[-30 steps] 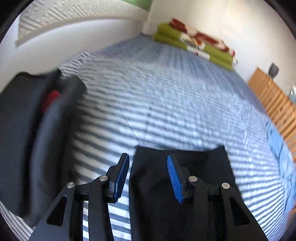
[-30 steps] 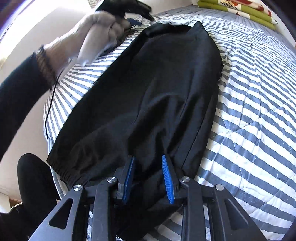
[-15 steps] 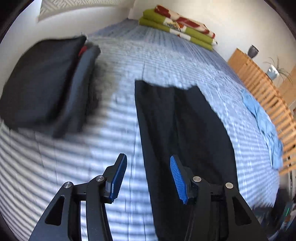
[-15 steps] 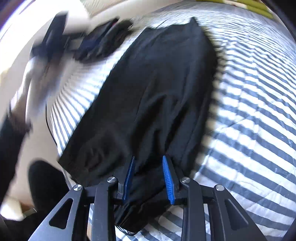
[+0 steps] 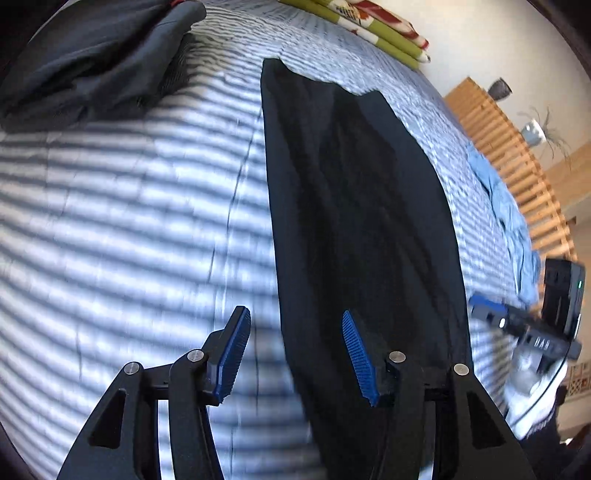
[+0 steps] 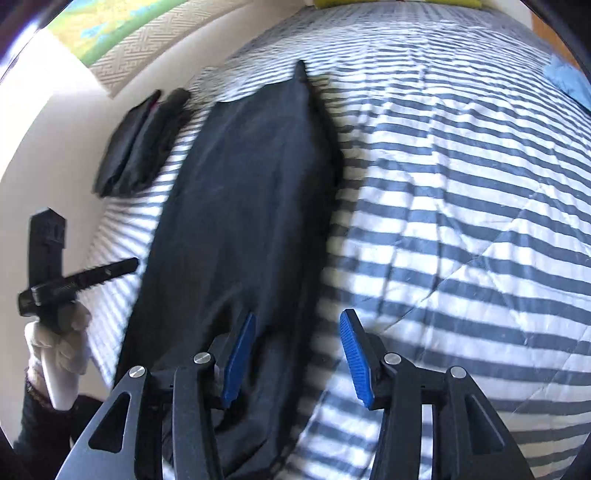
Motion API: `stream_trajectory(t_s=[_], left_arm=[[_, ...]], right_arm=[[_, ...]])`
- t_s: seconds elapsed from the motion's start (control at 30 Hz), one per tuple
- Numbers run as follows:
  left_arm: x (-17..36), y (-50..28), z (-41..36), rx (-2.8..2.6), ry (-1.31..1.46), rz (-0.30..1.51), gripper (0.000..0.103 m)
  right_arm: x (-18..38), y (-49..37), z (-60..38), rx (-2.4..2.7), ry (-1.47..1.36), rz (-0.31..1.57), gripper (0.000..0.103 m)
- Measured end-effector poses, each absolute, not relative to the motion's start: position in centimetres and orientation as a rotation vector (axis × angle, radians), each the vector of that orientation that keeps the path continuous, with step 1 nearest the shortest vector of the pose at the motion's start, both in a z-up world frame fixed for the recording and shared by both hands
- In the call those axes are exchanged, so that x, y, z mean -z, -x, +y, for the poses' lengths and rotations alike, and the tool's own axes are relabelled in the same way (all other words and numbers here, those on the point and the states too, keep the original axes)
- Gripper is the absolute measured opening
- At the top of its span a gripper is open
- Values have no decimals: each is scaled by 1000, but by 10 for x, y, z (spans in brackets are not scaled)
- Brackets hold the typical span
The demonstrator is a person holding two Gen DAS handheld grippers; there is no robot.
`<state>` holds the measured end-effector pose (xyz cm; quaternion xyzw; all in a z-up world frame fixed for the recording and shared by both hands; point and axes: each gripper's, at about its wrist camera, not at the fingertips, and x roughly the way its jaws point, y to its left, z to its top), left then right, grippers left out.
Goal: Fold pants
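Black pants [image 5: 354,206] lie stretched lengthwise on a striped bedspread [image 5: 129,221], folded in half along their length. My left gripper [image 5: 295,350] hovers open above the pants' left edge, nothing between its blue pads. In the right wrist view the same pants [image 6: 240,206] run away from me. My right gripper [image 6: 297,356] is open over their right edge near the cuff end, holding nothing. The other gripper with a white-gloved hand [image 6: 55,332] shows at the left there, and the right gripper's body [image 5: 532,332] shows at the right of the left wrist view.
A pile of dark folded clothes [image 5: 92,59] sits at the far left of the bed, also the dark pile [image 6: 140,140]. Green and red folded bedding [image 5: 365,26] lies at the far end. A blue garment [image 5: 513,221] lies by a wooden slatted frame [image 5: 509,147].
My right gripper has let go of the pants' cuff end and opened wide. My left gripper has pulled back from the waistband along the pants, still open.
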<state>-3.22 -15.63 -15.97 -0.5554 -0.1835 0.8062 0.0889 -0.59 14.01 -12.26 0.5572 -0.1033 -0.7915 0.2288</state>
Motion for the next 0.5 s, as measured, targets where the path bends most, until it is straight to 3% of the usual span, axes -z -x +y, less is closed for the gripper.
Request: stream_trajectory(t_s=[0.2, 0.47, 0.5], left_arm=[[152, -43, -139, -2302, 1715, -561, 56], [172, -92, -121, -2186, 1752, -700, 54], [173, -92, -119, -2189, 1743, -704, 43]], right_arm=[[107, -53, 124, 2086, -1451, -142, 44], [98, -130, 82, 2069, -1354, 305, 44], [102, -131, 74, 2082, -1347, 359, 44]])
